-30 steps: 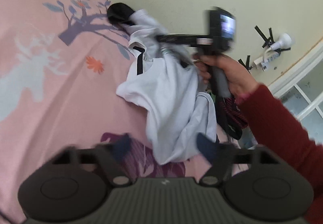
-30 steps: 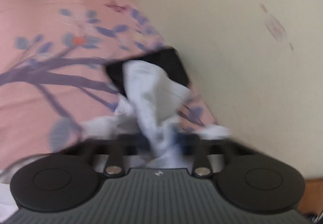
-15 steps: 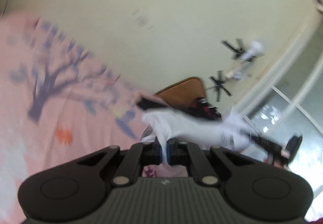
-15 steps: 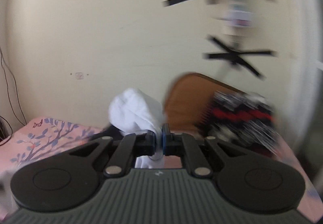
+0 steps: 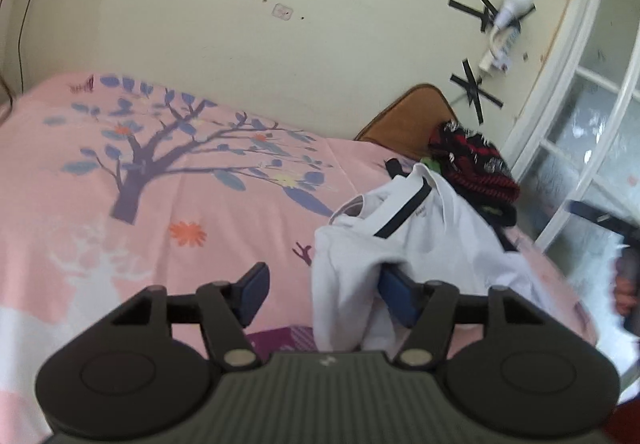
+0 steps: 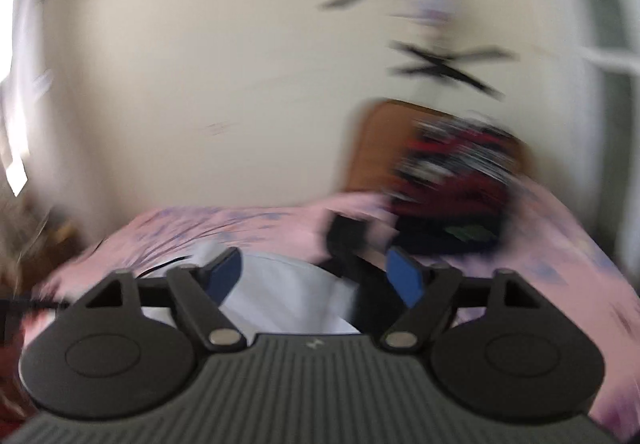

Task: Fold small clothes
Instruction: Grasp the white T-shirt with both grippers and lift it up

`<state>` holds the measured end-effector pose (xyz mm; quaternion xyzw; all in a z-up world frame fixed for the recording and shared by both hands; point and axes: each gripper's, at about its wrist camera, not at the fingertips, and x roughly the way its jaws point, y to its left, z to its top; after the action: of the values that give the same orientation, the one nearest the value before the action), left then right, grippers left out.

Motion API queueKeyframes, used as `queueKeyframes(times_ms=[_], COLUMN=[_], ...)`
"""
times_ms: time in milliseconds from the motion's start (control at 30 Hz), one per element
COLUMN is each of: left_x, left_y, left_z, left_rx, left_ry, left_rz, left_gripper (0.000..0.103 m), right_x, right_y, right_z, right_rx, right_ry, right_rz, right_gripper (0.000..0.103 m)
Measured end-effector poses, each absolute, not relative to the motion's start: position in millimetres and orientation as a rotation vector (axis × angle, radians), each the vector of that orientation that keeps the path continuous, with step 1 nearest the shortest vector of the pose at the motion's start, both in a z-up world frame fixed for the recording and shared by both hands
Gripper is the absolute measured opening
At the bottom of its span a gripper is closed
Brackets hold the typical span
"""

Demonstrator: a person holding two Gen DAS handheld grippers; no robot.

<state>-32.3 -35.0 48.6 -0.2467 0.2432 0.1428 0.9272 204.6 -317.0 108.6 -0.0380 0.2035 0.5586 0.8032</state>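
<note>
White garment [image 5: 404, 244] lies crumpled on the pink bed [image 5: 160, 212], at lower right of the left view.
Left tongs [image 5: 326, 294] stand apart, cloth draped over one pad; right tongs [image 6: 316, 276] are also apart. The loose cloth may snag on the pad and drag.

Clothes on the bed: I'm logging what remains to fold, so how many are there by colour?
White with black trim: 1, the white garment
Red-and-black knit: 1, the striped knit
Total: 2; both lie on the pink bedsheet.
</note>
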Motion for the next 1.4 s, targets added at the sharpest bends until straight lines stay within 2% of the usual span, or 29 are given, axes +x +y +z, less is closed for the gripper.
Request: queueKeyframes(times_ms=[100,200,267,300,333,367,400,467,500,533,667,833,1167,1300,1400], left_x=[-30.3,-30.4,-30.5,-30.2,-29.6,-29.9,-32.1,-37.8,-40.1,-41.0,-33.3,-42.5,-85.6,-92.4,-82.0], left_y=[-35.1,-37.0,-41.0,-43.8,-45.8,-47.4,-48.6,-48.1,-47.4,-47.5,-57.9,-78.4,-143.8,-155.3,-148.1], left_z=[39.7,28.5,22.5,21.6,22.6,25.1,30.1,44.8,54.2,64.4,112.6,197.2,380.1,425.0,430.5], left_rx=[-0.567,-0.602,-0.603,-0.592,-0.577,-0.56,-0.542,-0.522,-0.517,-0.504,-0.39,-0.217,0.149,0.228,0.23], left_ry=[0.499,0.505,0.499,0.499,0.505,0.508,0.497,0.461,0.437,0.414,0.35,0.179,-0.176,-0.216,-0.181], left_rz=[0.293,0.295,0.299,0.302,0.303,0.321,0.348,0.364,0.359,0.35,0.362,0.394,0.552,0.612,0.651], left_gripper=[0.061,0.061,0.054,0.034,0.008,0.005,0.005,0.005,0.005,0.005,0.005,0.004,0.004,0.004,0.004], right_x=[232.2,287.7,327.2,341.9,357.2,368.3,373.6,372.5,364.2,360.2,331.5,294.8,256.1,257.9,279.1], right_y=[-251.9,-199.6,-175.2,-167.4,-161.1,-160.2,-163.3,-175.2,-185.1,-189.8,-211.9,-237.5,-288.7,-283.4,-268.8], right_z=[86.9,59.9,36.3,26.4,14.9,6.9,4.7,15.8,25.9,35.0,74.3,141.2,299.0,345.3,354.5], right_rx=[-0.234,-0.252,-0.24,-0.237,-0.22,-0.184,-0.143,-0.141,-0.172,-0.183,-0.24,-0.305,-0.044,-0.007,-0.016], right_ry=[0.389,0.519,0.65,0.718,0.793,0.868,0.922,0.874,0.83,0.81,0.64,0.194,-0.402,-0.48,-0.484], right_rz=[1.338,1.439,1.466,1.468,1.449,1.459,1.504,1.529,1.547,1.545,1.492,1.353,1.23,1.232,1.258], right_gripper=[0.092,0.094,0.097,0.097,0.096,0.081,0.047,0.025,0.018,0.016,0.013,0.012,0.012,0.012,0.012])
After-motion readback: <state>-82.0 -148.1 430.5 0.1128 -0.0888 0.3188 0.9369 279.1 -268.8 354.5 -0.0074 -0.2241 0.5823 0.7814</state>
